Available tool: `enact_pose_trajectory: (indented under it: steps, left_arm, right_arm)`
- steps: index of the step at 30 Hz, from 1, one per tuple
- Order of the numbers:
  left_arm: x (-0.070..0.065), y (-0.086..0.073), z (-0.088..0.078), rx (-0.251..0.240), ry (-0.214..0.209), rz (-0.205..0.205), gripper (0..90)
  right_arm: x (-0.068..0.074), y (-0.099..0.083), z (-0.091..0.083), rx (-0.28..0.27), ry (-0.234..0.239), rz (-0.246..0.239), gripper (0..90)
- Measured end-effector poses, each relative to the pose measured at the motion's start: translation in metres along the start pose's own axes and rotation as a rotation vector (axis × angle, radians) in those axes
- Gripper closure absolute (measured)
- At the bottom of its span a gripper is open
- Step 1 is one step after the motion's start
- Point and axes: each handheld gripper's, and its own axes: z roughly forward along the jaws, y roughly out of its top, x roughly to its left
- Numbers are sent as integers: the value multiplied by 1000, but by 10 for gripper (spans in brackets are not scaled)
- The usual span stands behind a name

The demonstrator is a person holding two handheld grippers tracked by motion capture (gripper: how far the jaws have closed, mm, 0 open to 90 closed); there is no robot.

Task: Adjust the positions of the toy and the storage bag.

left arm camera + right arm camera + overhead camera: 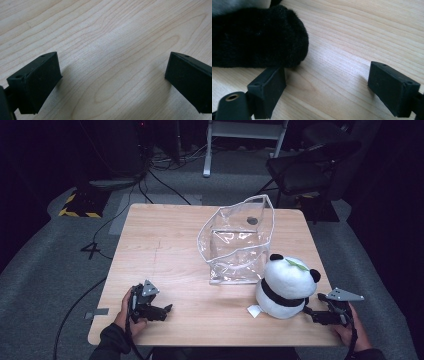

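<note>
We judge the plush panda (286, 287) soft and light (squashy); our right tongs (311, 312), spread empty at its four o'clock, should pinch its belly.

I can read one sign from my side of the table: a dark figure "4" (93, 250) marked on the grey floor (45, 270), off the table's left edge. Farther back on that floor lies a black plate with yellow and black warning stripes (79, 213) along its edge, but it bears no words. The white tag (253, 310) at the foot of the panda plush (286, 287) is too small for me to read.
</note>
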Motion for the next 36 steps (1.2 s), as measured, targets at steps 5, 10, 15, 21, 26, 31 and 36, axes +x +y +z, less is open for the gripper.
enact_pose_trajectory:
  steps: [5,10,15,21,26,31,36]
  left_arm:
    - [0,0,0,0,1,0,4]
    - [0,0,0,0,-2,-6,4]
    - [0,0,0,1,-2,-5,3]
    - [0,0,0,2,-2,-6,3]
    - [0,0,0,2,-2,-5,3]
    - [0,0,0,2,-2,-6,3]
    - [0,0,0,2,-2,-5,3]
  right_arm:
    - [-1,-2,-3,11,19,-16,147]
    - [5,-2,-6,7,-2,-52,154]
    - [7,0,-7,29,23,-57,165]
    - [6,1,-14,-6,63,-62,163]
    - [13,6,-19,-34,102,-90,164]
    - [18,8,-17,-35,94,-105,172]
    - [22,9,-16,-37,118,-118,172]
